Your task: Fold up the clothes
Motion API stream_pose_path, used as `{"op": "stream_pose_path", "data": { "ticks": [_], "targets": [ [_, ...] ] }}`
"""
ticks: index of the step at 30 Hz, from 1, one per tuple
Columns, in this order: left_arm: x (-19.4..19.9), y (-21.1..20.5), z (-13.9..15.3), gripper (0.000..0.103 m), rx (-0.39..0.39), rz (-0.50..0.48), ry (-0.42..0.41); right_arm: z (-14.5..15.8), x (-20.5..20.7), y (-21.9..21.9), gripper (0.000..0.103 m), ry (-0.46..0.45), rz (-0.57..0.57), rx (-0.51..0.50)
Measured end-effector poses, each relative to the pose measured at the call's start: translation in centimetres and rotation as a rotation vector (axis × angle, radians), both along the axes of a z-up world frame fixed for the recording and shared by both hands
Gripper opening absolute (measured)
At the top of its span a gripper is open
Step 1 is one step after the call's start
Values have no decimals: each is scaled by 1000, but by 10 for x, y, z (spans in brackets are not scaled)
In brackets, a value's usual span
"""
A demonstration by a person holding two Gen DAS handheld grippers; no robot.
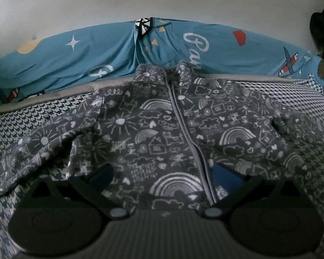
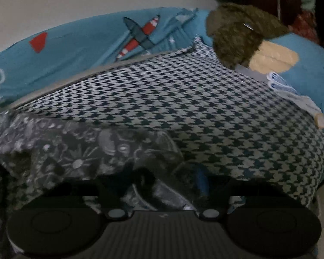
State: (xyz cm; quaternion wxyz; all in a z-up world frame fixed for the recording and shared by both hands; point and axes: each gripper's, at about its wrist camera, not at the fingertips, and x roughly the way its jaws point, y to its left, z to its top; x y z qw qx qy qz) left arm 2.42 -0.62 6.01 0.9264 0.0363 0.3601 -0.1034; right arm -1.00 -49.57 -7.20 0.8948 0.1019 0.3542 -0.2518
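Observation:
A dark grey zip-up jacket printed with white rainbows, suns and houses lies face up, collar at the far side and both sleeves spread out sideways. My left gripper stands open over the hem, its fingers wide apart on either side of the zip. The jacket's sleeve end lies crumpled at the lower left of the right wrist view. My right gripper is down at that sleeve. Its fingers stand narrowly apart, with a fold of sleeve cloth between them and a gap still showing. This view is dark and blurred.
The jacket rests on a houndstooth cloth laid over a blue sheet printed with planes and stars. A brown-green plush toy and small folded white cloths sit at the far right. A pale wall lies beyond.

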Motion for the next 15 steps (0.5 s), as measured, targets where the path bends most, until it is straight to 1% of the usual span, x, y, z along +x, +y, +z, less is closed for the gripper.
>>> {"op": "stream_pose_path", "data": {
  "ticks": [1, 3, 6, 9, 15],
  "targets": [
    [-1, 0, 0, 103, 0, 0, -1, 0, -2, -4, 23, -11, -19, 24],
    [-1, 1, 0, 103, -8, 3, 2, 5, -5, -11, 13, -60, -48, 86],
    [-1, 3, 0, 103, -14, 8, 4, 17, -12, -11, 11, -163, -35, 149],
    [-1, 2, -1, 103, -13, 9, 2, 27, -12, -2, 11, -255, 38, 227],
    [-3, 3, -3, 103, -9, 14, 8, 39, 4, 30, 10, -365, 198, 368]
  ]
}}
